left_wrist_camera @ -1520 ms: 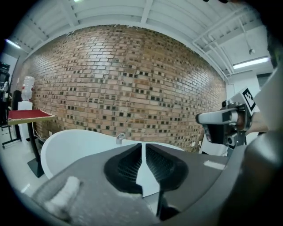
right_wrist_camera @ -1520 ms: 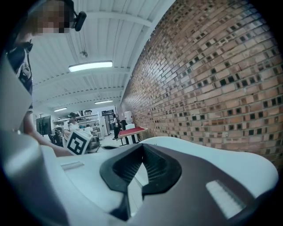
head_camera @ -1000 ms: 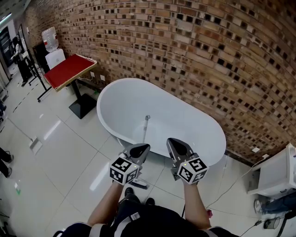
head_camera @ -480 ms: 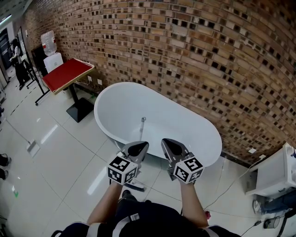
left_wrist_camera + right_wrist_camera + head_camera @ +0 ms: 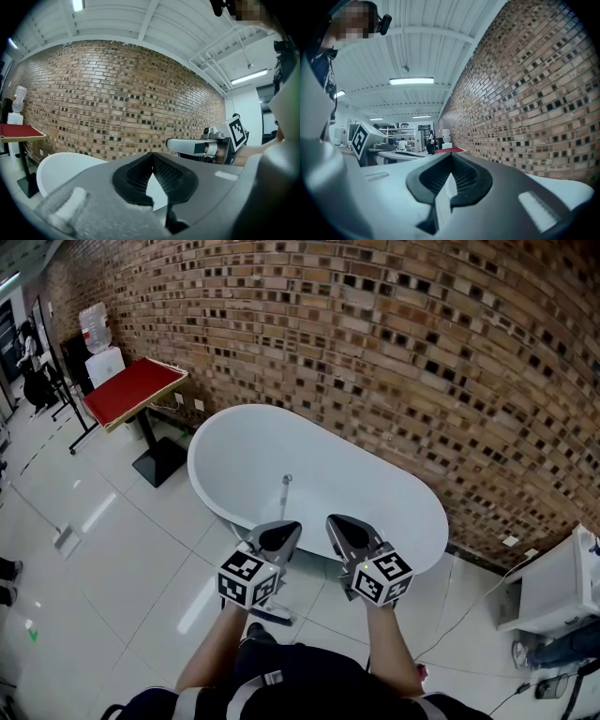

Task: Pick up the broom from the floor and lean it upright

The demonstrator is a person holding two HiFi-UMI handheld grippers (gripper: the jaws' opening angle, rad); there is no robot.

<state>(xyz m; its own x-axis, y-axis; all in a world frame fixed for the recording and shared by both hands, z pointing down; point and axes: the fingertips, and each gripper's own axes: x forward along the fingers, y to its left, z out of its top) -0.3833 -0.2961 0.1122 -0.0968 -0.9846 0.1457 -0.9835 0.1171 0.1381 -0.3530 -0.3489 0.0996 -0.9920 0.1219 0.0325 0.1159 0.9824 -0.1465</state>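
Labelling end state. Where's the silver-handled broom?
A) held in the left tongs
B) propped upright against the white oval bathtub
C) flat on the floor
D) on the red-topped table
B: the silver-handled broom stands with its head on the floor tiles and its handle up against the white oval bathtub.

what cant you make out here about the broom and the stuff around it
- Broom lower handle: head view, hidden behind the left gripper.
- Whether its handle touches the bathtub: head view, too thin to tell.
- White cabinet: head view, cut off by right edge.
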